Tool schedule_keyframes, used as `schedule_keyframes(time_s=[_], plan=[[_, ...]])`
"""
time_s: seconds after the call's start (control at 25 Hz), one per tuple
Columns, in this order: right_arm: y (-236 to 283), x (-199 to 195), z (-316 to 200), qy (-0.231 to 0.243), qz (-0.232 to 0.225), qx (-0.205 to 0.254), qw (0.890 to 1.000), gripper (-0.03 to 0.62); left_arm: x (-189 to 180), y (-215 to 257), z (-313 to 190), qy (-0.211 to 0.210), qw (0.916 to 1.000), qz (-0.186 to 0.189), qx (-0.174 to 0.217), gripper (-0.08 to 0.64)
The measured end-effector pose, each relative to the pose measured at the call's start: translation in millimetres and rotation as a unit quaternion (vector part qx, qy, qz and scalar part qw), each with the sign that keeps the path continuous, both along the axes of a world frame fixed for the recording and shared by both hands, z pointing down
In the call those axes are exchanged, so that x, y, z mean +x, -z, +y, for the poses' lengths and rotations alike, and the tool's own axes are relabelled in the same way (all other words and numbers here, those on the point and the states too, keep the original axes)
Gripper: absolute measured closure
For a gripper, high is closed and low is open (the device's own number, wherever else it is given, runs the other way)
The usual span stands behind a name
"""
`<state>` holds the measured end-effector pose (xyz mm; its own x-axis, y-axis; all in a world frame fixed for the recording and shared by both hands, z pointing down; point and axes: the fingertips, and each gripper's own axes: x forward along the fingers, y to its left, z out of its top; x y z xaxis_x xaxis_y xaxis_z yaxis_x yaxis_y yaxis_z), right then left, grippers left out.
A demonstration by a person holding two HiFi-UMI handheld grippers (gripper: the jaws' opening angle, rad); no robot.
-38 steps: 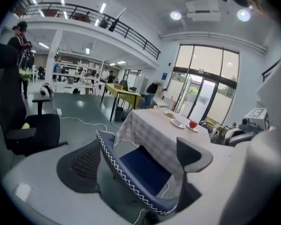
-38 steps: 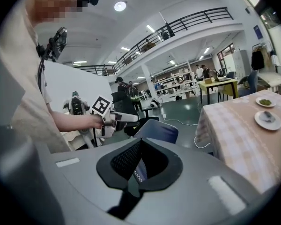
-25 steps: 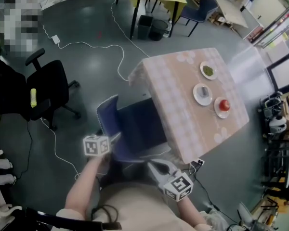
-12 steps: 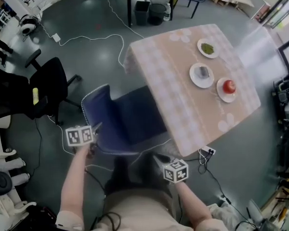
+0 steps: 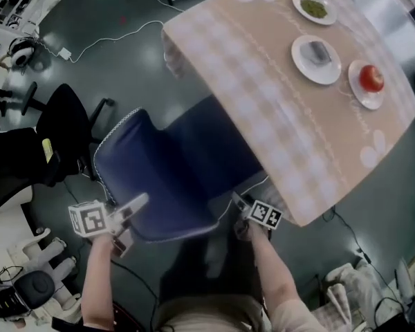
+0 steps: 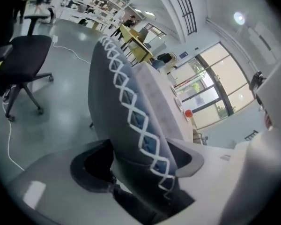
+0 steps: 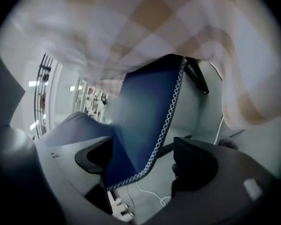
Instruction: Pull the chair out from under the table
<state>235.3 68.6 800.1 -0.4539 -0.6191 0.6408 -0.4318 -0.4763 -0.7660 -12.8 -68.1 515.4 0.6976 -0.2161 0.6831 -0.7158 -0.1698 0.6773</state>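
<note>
Left gripper point(image 6: 147, 159) jaws just opening, part-open, loosely straddling chair point(image 5: 173, 164) back. Right gripper point(image 7: 143, 161) just opened wide, stitched edge between, unclamped.

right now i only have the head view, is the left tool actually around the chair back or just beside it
Observer: Around it. In the left gripper view the chair has its stitched backrest edge running between the left tool jaws. They have just been opening, and I cannot tell whether the pads press.
Operator: and the right tool
Observer: The right gripper view shows the right tool standing wide, its jaws having just been opening. The chair's stitched edge lies between them, with a clear gap to the pad at the picture's right.
Operator: what's over it
Observer: The checked tablecloth hangs across the top of that view, above the chair.
</note>
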Motion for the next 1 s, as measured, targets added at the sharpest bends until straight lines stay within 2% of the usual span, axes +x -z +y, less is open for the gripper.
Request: schedule_keyframes(time_s=[0.04,0.12,0.24,0.36,0.48,0.64,0.84,1.0], plan=[[-14,7,-7,-0.032,-0.009,-0.002,0.999,0.182,0,0,1,-0.015,0.9999,-0.008,0.001,0.235],[-40,16,-17,-0.064,-0.018,-0.006,0.998,0.162,0,3,-1,-0.031,0.9994,-0.013,0.008,0.236],[-72,24,-30,-0.080,-0.027,-0.011,0.996,0.144,-1,4,-6,-0.017,0.9998,-0.003,0.013,0.233],[-83,32,-47,-0.117,-0.052,0.008,0.992,0.152,-1,3,-7,-0.013,0.9998,-0.001,0.013,0.238],[-86,30,-65,-0.113,-0.054,0.031,0.992,0.250,-1,4,-7,-0.027,0.9995,-0.014,0.012,0.249],[-85,26,-68,-0.130,-0.055,0.035,0.989,0.269,-3,4,-10,-0.036,0.9986,-0.036,0.012,0.294],[-88,0,-68,-0.129,-0.075,0.012,0.989,0.281,-30,3,-23,-0.031,0.9957,-0.086,0.020,0.392],[-91,-17,-71,-0.128,-0.078,0.004,0.989,0.282,-47,1,-24,-0.047,0.9928,-0.108,0.024,0.411]])
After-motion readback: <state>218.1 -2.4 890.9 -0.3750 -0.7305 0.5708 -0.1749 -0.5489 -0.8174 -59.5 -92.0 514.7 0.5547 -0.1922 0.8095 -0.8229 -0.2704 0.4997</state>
